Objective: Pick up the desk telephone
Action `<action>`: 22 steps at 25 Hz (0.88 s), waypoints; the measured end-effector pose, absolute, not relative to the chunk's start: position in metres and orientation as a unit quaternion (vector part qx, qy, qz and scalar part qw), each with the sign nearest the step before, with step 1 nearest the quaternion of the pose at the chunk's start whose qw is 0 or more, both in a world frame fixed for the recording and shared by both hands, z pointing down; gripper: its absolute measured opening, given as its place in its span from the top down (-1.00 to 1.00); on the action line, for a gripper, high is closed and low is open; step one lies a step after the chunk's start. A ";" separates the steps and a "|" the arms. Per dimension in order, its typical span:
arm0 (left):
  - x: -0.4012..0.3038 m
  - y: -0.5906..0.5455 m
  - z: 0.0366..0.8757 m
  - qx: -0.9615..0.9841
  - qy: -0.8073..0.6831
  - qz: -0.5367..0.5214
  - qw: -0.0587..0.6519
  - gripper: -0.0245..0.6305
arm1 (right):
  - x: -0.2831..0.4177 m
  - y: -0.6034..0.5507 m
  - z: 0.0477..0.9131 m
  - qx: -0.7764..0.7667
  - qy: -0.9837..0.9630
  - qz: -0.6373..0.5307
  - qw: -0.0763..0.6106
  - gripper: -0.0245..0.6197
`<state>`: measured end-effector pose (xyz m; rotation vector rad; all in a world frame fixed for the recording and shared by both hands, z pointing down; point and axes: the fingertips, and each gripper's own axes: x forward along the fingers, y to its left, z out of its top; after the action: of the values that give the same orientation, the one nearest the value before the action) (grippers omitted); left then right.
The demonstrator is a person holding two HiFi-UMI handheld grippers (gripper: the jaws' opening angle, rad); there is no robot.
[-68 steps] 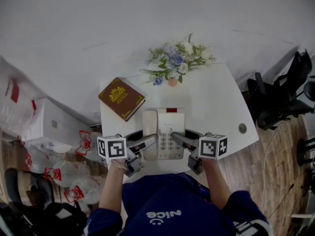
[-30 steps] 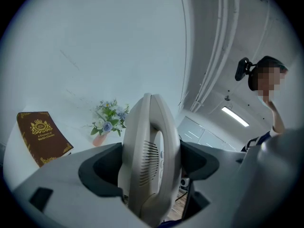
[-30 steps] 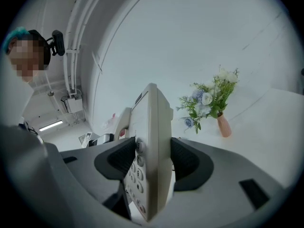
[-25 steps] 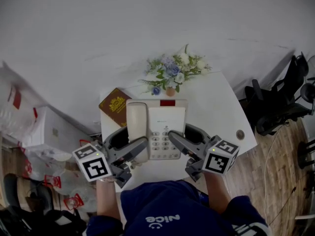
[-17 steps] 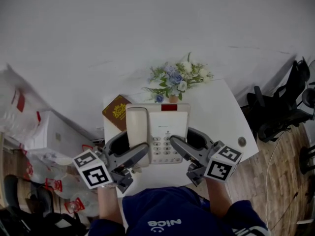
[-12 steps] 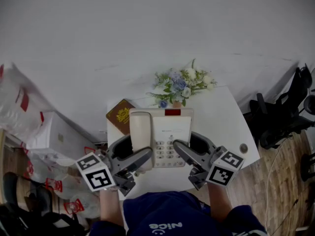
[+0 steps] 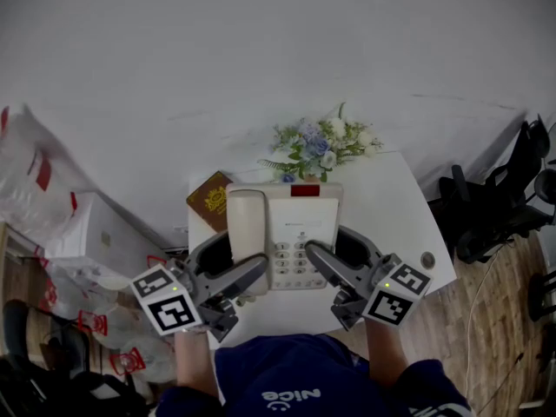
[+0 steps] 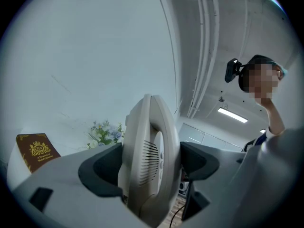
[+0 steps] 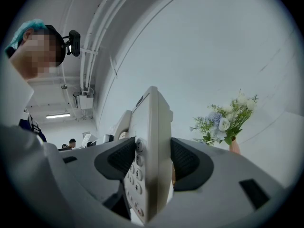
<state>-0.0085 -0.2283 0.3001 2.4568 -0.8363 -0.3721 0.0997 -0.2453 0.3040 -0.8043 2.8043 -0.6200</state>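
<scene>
The cream desk telephone (image 7: 287, 233) hangs above the white table (image 7: 391, 207), held from both sides. My left gripper (image 7: 234, 276) is shut on its handset side, and the handset (image 8: 147, 160) fills the gap between the dark pads in the left gripper view. My right gripper (image 7: 334, 268) is shut on the keypad side. In the right gripper view the phone's edge (image 9: 149, 160) with its number keys stands pressed between both pads. Both grippers point level.
A vase of blue and white flowers (image 7: 317, 150) stands at the table's far edge, with a brown book (image 7: 211, 200) at the far left corner. A black office chair (image 7: 504, 207) is to the right, white boxes and bags (image 7: 69, 233) to the left.
Since the earliest frame the telephone has come up off the table in both grippers. Over the last second it has risen a little more, with both grips unchanged.
</scene>
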 end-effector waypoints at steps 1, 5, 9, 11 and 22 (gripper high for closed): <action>-0.009 -0.228 0.301 0.905 -0.308 -0.138 0.259 -0.24 | 0.100 -0.245 0.305 -0.269 0.937 -0.208 0.079 0.15; -0.009 -0.229 0.305 0.903 -0.308 -0.139 0.266 -0.24 | 0.100 -0.245 0.308 -0.272 0.936 -0.210 0.076 0.15; -0.009 -0.228 0.308 0.902 -0.308 -0.136 0.271 -0.24 | 0.100 -0.244 0.312 -0.273 0.935 -0.214 0.073 0.15; -0.009 -0.226 0.309 0.902 -0.308 -0.134 0.271 -0.24 | 0.099 -0.242 0.313 -0.272 0.936 -0.213 0.073 0.15; -0.008 -0.224 0.315 0.901 -0.306 -0.129 0.278 -0.24 | 0.101 -0.240 0.318 -0.275 0.935 -0.212 0.070 0.15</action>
<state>-0.0076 -0.2241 0.3147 2.4193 -0.8219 -0.3473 0.1007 -0.2399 0.3178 -0.8268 2.8151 -0.6368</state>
